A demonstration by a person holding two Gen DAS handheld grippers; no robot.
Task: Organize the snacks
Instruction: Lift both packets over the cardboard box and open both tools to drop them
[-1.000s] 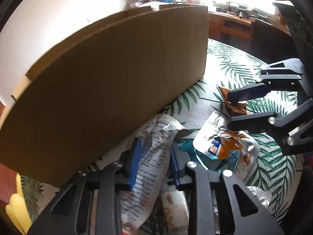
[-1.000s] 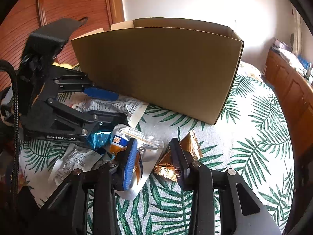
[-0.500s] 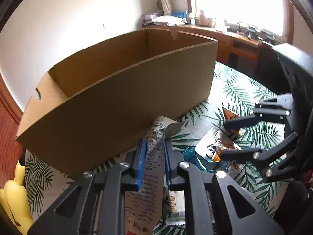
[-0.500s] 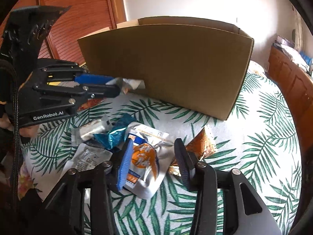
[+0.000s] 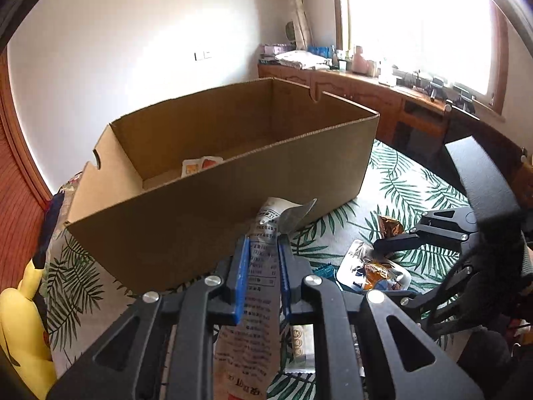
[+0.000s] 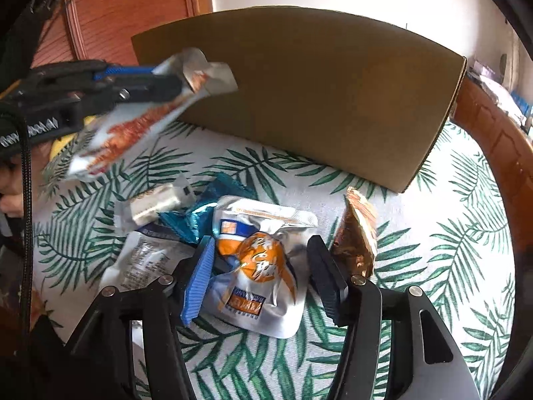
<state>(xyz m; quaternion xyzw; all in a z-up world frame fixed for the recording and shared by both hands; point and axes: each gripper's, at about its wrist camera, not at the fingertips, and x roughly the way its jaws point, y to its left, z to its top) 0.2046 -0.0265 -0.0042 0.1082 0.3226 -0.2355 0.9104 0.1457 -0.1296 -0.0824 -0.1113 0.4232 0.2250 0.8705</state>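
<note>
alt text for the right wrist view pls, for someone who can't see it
The open right gripper straddles a silver and orange snack pouch on a palm-leaf tablecloth, with other snack packets close beside it. To the left, the left gripper holds a white and red packet in the air in front of a cardboard box.

The left gripper (image 5: 262, 268) clamps a long white printed snack packet (image 5: 261, 286) just in front of the open brown cardboard box (image 5: 206, 206), inside which lies a white-and-orange pouch (image 5: 201, 164), while right of the box the right gripper (image 5: 389, 266) straddles a silver-and-orange pouch (image 5: 369, 268).
</note>
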